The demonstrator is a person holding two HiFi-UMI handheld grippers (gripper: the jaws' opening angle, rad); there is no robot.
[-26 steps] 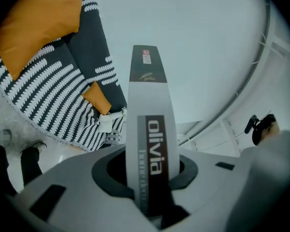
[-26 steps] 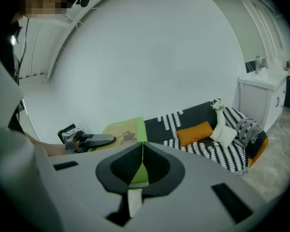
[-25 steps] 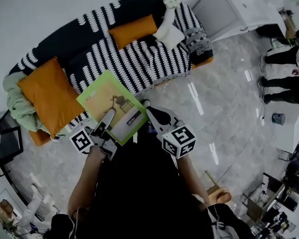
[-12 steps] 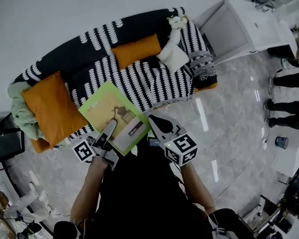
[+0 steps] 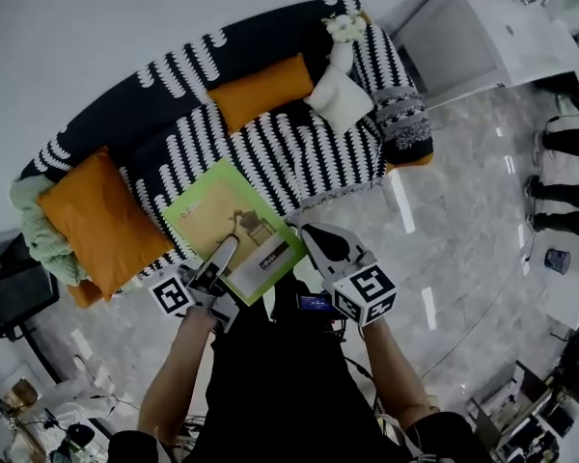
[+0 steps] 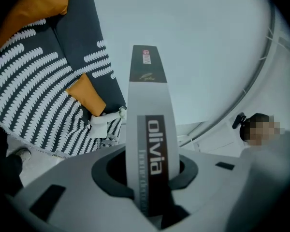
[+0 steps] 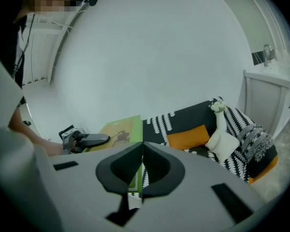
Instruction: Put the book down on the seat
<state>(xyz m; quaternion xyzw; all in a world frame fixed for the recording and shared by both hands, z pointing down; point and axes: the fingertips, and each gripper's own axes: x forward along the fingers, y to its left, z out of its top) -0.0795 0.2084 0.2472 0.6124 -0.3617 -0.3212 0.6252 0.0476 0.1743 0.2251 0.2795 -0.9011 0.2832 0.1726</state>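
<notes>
Book [image 6: 147, 129] cover lettering legible: left gripper view only.

Green book [image 5: 234, 228] above striped seat [image 5: 289, 152]

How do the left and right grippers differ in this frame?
The left gripper is clamped on the edge of the green book; the right gripper has its jaws shut on nothing. The left gripper reaches across the cover; the right gripper sits beside the book. Both hover before the striped sofa.
</notes>
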